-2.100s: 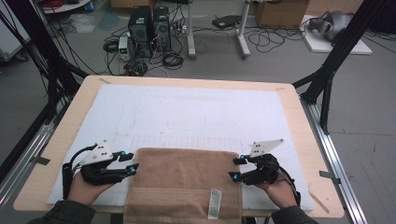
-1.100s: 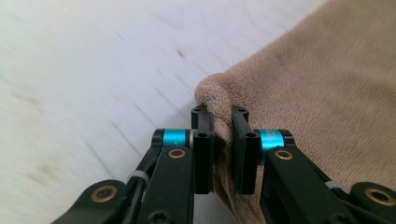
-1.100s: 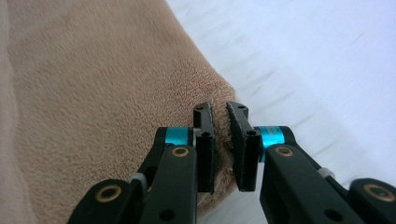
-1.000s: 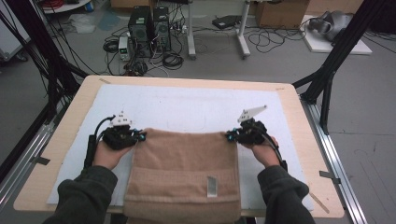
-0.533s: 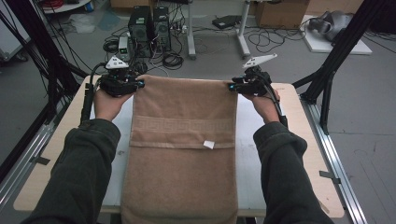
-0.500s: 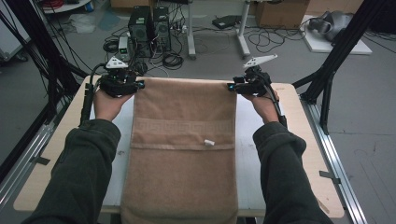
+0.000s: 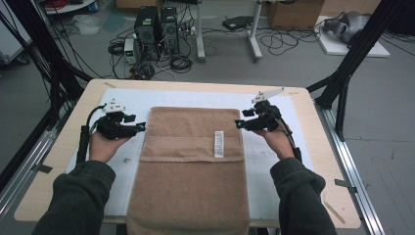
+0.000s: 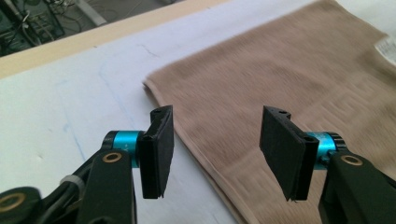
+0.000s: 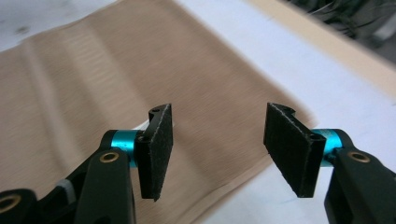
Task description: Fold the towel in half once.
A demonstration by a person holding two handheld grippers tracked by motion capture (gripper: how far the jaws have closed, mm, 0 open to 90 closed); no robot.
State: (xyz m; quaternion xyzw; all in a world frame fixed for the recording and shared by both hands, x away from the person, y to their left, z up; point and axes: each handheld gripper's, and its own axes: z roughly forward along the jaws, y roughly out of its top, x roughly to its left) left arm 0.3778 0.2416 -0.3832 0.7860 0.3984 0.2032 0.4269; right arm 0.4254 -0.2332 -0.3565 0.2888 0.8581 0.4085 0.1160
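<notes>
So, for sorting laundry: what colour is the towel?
Light brown towel, plain, with a white tag; clearest in the high view.

Both sleeves (image 7: pixel 73 196) were dark grey-green knit. Left gripper (image 8: pixel 215 149): black body, flat black rectangular fingers (image 8: pixel 159 149) on turquoise collars (image 8: pixel 122 142), brass-coloured screws at the pivots. Right gripper (image 9: pixel 224 149): same build, fingers' pad edges pale and frayed. Each gripper carried a grey three-cornered plate (image 7: pixel 268 94) on top; a black cable (image 7: pixel 84 139) trailed from the left one.
</notes>
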